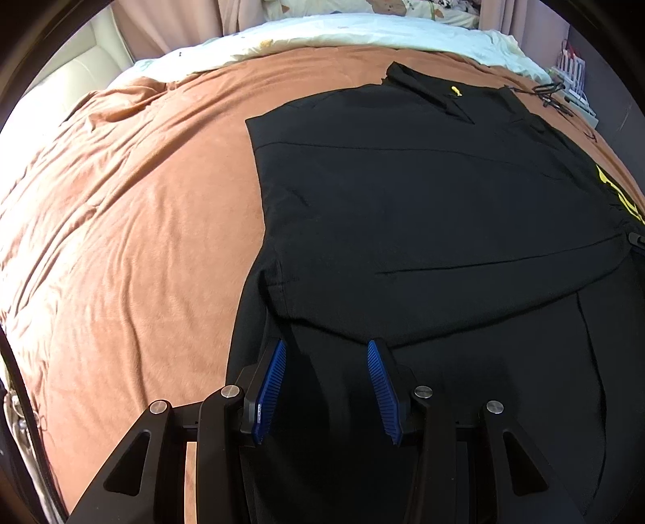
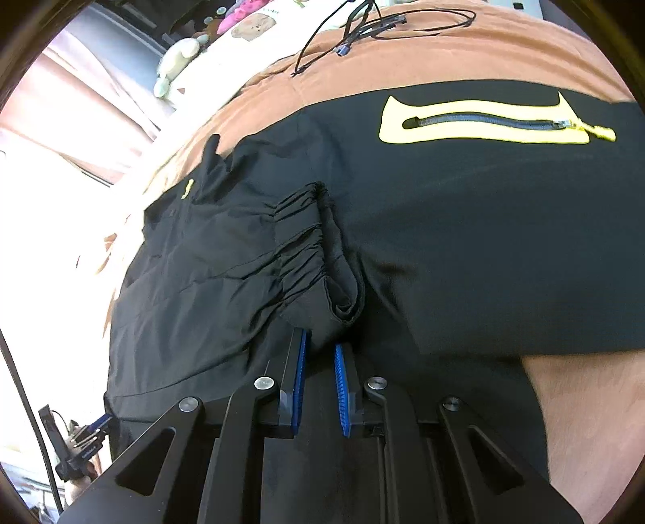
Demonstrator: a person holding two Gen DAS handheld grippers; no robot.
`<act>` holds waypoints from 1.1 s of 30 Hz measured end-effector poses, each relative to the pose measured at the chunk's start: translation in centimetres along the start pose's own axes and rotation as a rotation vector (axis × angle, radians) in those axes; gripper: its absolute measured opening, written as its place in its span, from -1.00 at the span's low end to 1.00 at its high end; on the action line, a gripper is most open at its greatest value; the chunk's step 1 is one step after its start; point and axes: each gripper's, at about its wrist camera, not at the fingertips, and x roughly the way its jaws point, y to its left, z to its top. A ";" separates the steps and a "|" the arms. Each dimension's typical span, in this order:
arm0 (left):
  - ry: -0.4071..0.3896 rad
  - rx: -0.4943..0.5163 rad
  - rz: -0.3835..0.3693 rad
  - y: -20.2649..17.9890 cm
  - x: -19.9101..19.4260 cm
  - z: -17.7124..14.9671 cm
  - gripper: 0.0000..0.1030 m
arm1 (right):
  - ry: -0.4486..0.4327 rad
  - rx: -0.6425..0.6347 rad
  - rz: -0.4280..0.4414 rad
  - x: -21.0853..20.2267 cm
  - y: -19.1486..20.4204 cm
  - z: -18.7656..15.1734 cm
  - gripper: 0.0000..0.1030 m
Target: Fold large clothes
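Black jacket (image 1: 403, 209): spread on rust-brown bedspread (image 1: 141, 221), yellow-trimmed zip pocket (image 2: 483, 121) at far right.
Left gripper (image 1: 326, 346): fingers parted, nothing gripped.
Right gripper (image 2: 320, 342): clenched on gathered black cuff (image 2: 314, 258).

A bed (image 1: 121, 225) covered in a rust-orange blanket (image 1: 169, 169) carries a large black garment (image 1: 423, 209), spread mostly flat with parts folded over itself. In the right wrist view the same garment (image 2: 483, 242) shows a yellow-trimmed zip pocket (image 2: 483, 121) near its far edge and a gathered elastic cuff (image 2: 306, 250) bunched at its middle. A tangle of thin black cables (image 2: 363, 28) lies on the blanket beyond the garment. A pale quilt (image 1: 322, 36) with small printed figures lies along the far end of the bed, meeting the orange blanket's edge.
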 end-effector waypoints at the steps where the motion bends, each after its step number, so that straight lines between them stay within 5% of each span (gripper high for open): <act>1: -0.005 0.003 0.003 0.0 0.2 0.1 -0.13 | 0.001 -0.008 -0.005 0.0 0.2 0.1 -0.79; 4: -0.008 0.001 0.003 -0.1 0.2 0.2 -0.13 | 0.021 -0.017 0.009 -0.7 0.3 -0.1 -0.71; 5: -0.018 0.000 -0.007 -0.1 -0.1 0.2 -0.13 | 0.019 -0.016 0.011 -1.5 0.0 -0.3 -0.54; 6: -0.029 0.002 -0.014 -0.3 -0.4 0.1 -0.13 | 0.006 -0.014 0.014 -2.4 -0.3 -0.4 -0.34; 7: -0.044 0.014 -0.018 -0.6 -1.0 0.2 -0.13 | -0.015 -0.016 0.024 -3.5 -0.7 -0.6 0.22; 8: -0.050 0.022 -0.018 -0.9 -1.4 0.3 -0.12 | -0.047 -0.016 0.033 -5.1 -1.5 -0.9 0.54; 15: -0.084 0.055 -0.064 -4.4 -3.7 2.0 -0.11 | -0.144 0.008 -0.067 -11.1 -6.9 -3.1 0.54; 22: -0.087 0.116 -0.118 -10.6 -4.3 3.7 -0.04 | -0.223 0.169 -0.072 -15.5 -14.5 -6.1 0.53; 25: -0.093 0.147 -0.131 -13.1 -4.2 4.4 0.11 | -0.242 0.212 -0.075 -16.9 -16.8 -6.9 0.29; 33: -0.087 0.244 -0.171 -20.1 -3.3 5.4 0.11 | -0.287 0.347 -0.074 -19.6 -22.3 -8.9 -0.01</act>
